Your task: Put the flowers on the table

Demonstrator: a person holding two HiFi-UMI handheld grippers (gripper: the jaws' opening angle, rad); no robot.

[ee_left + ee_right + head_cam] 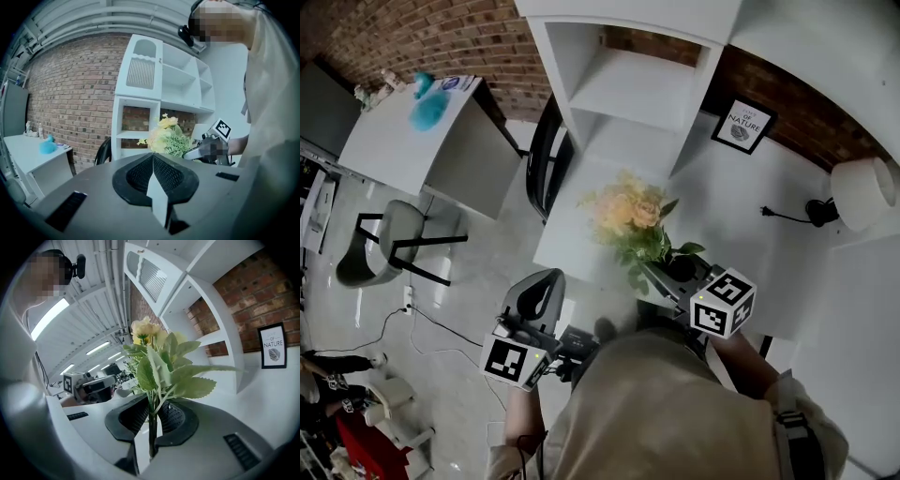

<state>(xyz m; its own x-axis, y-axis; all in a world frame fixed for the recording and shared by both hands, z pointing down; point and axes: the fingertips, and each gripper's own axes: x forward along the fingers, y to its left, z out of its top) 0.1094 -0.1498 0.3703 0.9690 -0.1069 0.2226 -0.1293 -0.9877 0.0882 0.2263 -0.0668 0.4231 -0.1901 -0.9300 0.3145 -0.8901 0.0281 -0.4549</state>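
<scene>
Head view: the right gripper (664, 274), at 5 o'clock from frame centre, holds a bouquet of pale yellow and peach artificial flowers with green leaves (628, 214) over the near edge of the white table (750, 244). The blooms lean toward 11 o'clock from the jaws. The left gripper (539, 289) sits at 7 o'clock, off the table. A white shelf unit (628, 84) stands at 12 o'clock and a black-framed print (742, 127) at 2 o'clock. Left gripper view: the jaws meet with nothing between them, and the bouquet shows at 12 o'clock beyond them. Right gripper view: the jaws stand narrowly apart, clamped on the bouquet's green stems (152, 425), with leaves and blooms rising to 12 o'clock.
</scene>
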